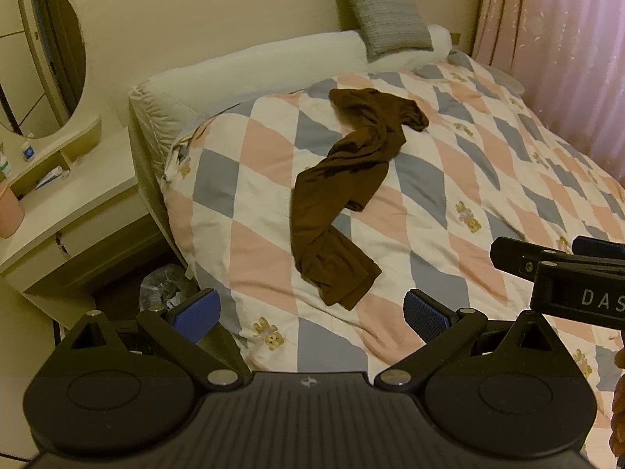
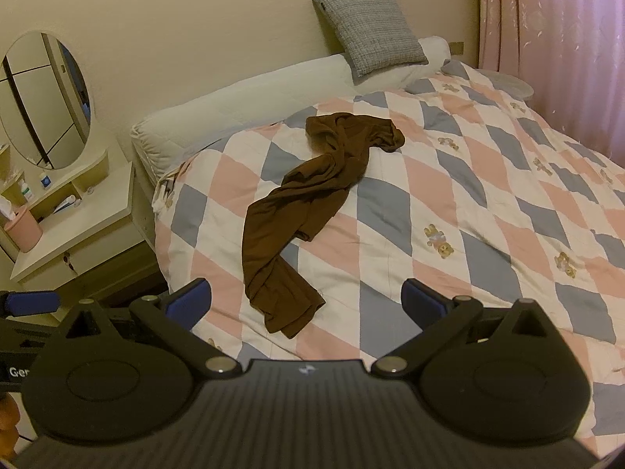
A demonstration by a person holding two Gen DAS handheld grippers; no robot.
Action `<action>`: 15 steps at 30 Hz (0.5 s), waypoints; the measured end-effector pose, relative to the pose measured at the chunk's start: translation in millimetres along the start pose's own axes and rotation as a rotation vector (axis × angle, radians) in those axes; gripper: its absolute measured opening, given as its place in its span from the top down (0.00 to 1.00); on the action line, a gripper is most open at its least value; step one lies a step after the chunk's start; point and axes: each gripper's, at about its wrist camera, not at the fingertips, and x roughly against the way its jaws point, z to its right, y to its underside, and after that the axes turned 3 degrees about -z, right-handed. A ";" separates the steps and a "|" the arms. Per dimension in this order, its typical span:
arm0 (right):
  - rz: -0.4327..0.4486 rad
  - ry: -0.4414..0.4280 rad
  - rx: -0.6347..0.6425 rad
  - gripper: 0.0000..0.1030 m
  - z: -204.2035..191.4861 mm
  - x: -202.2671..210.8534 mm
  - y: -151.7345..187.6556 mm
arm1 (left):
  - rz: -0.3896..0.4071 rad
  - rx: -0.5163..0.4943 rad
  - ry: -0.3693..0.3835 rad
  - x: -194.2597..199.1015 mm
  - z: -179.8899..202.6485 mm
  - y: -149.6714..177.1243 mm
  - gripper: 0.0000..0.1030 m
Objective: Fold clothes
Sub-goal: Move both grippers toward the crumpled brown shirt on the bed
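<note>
Left wrist view: the left gripper (image 1: pixel 312 312) has its jaws spread wide, nothing between them. Just beyond lies the brown garment (image 1: pixel 347 179), crumpled on the checked quilt (image 1: pixel 488 179), its long axis running from near the jaws up and rightward, away.

Right wrist view: the right gripper (image 2: pixel 306 301) is likewise spread and empty; the garment (image 2: pixel 308 203) stretches ahead along the same diagonal.

Matt brown cloth garment (image 1: pixel 343 179), quilted bedspread (image 1: pixel 488 179)

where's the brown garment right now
In both wrist views the brown garment lies crumpled mid-bed on the checkered quilt, below the grey cushion, beyond both open grippers.
</note>
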 end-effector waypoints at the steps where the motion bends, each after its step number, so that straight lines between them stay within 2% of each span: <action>1: -0.001 -0.002 -0.001 0.01 1.0 -1.2 -0.3 | -0.001 -0.001 0.000 -0.8 1.4 0.1 0.00; 15: 0.008 -0.006 -0.012 0.01 16.8 -2.7 -3.7 | 0.000 -0.028 -0.004 -1.8 16.6 -3.0 0.00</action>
